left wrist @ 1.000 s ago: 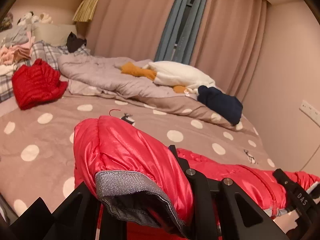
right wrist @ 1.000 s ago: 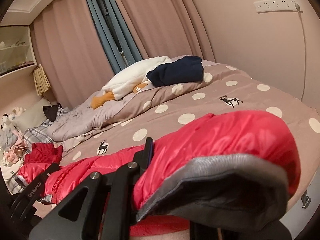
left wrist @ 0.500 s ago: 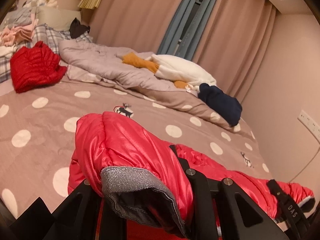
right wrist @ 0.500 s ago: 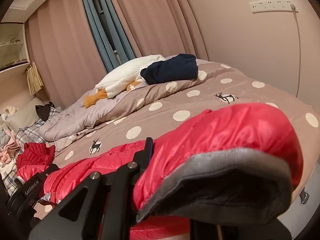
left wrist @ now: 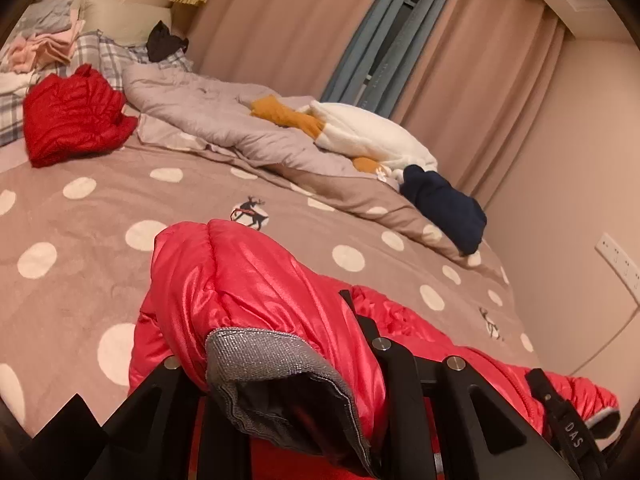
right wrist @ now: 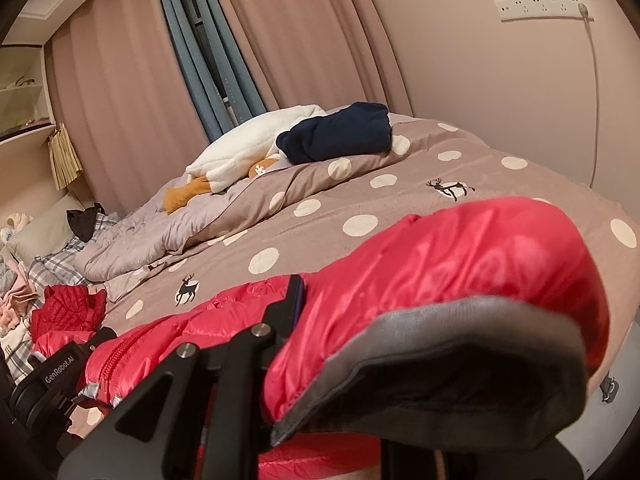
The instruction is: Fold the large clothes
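Observation:
A red puffer jacket with grey cuffs lies across the near edge of the polka-dot bed. My left gripper is shut on the jacket's left sleeve, whose grey cuff droops over the fingers. My right gripper is shut on the other sleeve near its grey cuff. The jacket body with its zipper stretches between the two grippers. Each gripper's far finger is hidden under fabric.
A folded dark-red jacket lies at the far left by plaid pillows. A rumpled grey quilt, a white and orange plush and a navy garment lie at the back. The wall with sockets is on the right.
Both grippers have moved forward over the bed with the sleeves still held, and both views have tilted. The sleeves hang the same way in the fingers.

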The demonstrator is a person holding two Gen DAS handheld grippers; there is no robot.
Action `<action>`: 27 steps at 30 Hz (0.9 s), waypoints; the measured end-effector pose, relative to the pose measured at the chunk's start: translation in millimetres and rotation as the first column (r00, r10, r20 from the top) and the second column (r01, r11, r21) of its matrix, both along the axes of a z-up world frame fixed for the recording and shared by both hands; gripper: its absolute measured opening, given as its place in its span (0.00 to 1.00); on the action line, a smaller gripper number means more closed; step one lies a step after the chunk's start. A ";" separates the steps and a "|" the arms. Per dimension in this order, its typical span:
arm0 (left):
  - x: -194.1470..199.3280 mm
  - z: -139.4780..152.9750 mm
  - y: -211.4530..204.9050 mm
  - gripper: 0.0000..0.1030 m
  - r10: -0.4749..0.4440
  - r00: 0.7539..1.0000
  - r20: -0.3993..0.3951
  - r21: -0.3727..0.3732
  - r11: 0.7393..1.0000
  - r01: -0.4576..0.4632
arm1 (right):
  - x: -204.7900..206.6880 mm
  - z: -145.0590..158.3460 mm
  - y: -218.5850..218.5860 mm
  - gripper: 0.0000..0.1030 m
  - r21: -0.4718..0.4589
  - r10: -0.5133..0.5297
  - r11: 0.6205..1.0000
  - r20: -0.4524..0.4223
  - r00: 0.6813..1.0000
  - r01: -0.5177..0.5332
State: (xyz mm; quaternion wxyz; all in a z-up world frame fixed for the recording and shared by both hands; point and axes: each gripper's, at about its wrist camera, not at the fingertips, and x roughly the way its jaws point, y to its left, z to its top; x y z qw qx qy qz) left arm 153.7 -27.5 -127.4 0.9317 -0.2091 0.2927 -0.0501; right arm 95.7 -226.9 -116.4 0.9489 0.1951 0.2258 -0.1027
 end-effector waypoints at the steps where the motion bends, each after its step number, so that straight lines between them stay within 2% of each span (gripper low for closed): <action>1: 0.1 0.1 0.0 0.18 0.000 1.000 -0.001 0.000 1.000 0.000 | 0.4 -0.8 0.3 0.19 0.000 0.000 1.000 -0.003 1.000 0.000; 5: 0.6 0.4 0.4 0.18 0.004 1.000 -0.009 -0.007 1.000 -0.004 | 0.3 -2.7 0.8 0.25 0.003 -0.003 1.000 -0.006 1.000 0.003; 7: 1.2 0.1 1.6 0.23 0.005 1.000 -0.011 -0.015 1.000 -0.005 | -0.6 -3.0 -0.2 0.28 0.010 -0.001 1.000 0.005 1.000 0.001; 9: 1.8 -0.8 4.3 0.26 0.004 1.000 -0.014 -0.033 0.999 -0.005 | -2.2 -3.5 -2.0 0.34 0.022 -0.001 1.000 0.009 1.000 0.001; 11: 2.2 -1.4 5.8 0.27 0.001 1.000 -0.017 -0.044 0.999 -0.002 | -2.9 -4.4 -4.1 0.47 0.031 -0.008 0.999 0.010 1.000 0.008; 12: 2.6 -1.7 6.2 0.29 0.000 1.000 -0.020 -0.050 0.999 -0.001 | -3.6 -4.7 -5.1 0.49 0.035 -0.013 0.999 0.012 1.000 0.013; 16: 1.8 -2.4 5.0 0.44 -0.002 1.000 -0.016 -0.064 0.998 0.001 | -1.7 -5.5 -5.6 0.50 0.044 -0.012 0.999 0.006 1.000 0.012; 21: 1.5 -3.5 6.1 0.47 0.007 1.000 -0.019 -0.066 0.998 -0.008 | -0.9 -5.8 -2.4 0.51 0.030 -0.013 0.999 -0.001 1.000 0.013; 25: 1.1 -4.6 12.3 0.65 0.013 1.000 -0.021 -0.104 0.994 -0.015 | -1.2 -5.4 -3.3 0.53 0.038 -0.008 0.999 0.001 1.000 0.008; 27: -0.2 -3.4 15.0 0.67 0.024 1.000 -0.010 -0.115 0.993 -0.025 | -1.6 -5.1 -4.4 0.56 0.041 -0.006 0.999 0.005 1.000 0.005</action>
